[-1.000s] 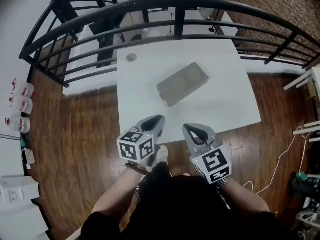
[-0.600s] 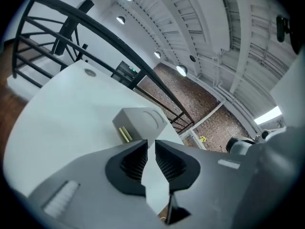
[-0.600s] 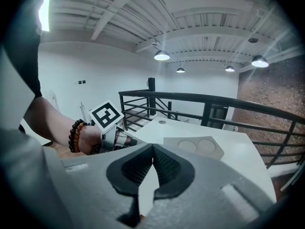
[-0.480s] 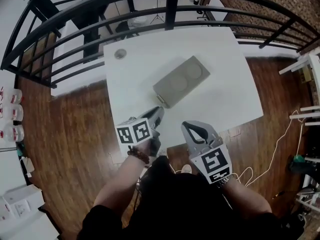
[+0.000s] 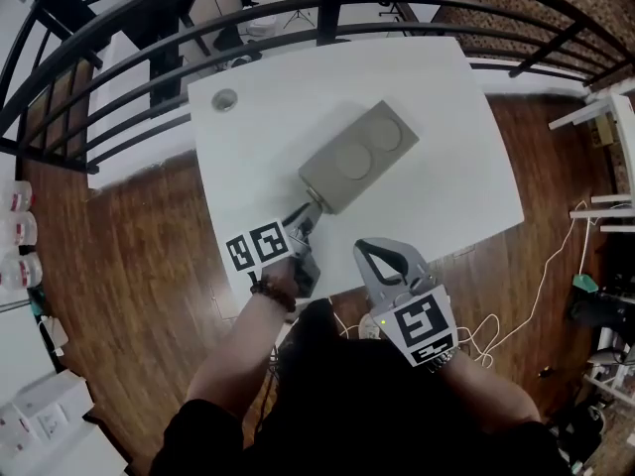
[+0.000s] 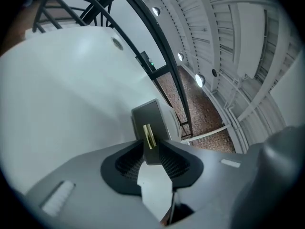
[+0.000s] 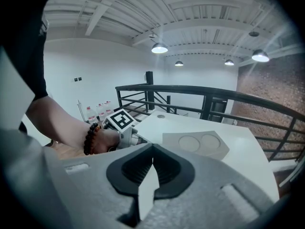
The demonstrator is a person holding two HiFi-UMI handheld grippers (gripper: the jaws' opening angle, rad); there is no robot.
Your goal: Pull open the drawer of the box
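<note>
Left gripper (image 5: 306, 216) advanced from bench (image 5: 446, 196) edge to near end of box (image 5: 357, 157), which lies angled mid-bench. Jaws apart, straddling small brass pull (image 6: 149, 136) on drawer front. Right gripper (image 5: 375, 253): jaws together, empty. Box likely rigid, light, may slide; pinch pull squarely.

You work on an indoor loft workspace: black railing (image 5: 328, 8) at the top, wood floor (image 5: 129, 266), white bench (image 5: 446, 167), industrial lamps (image 7: 159, 48).

Grey box (image 5: 359, 157), two round dimples (image 5: 369, 147) on top, gold-handled drawer (image 6: 151, 118) seemingly shut.
</note>
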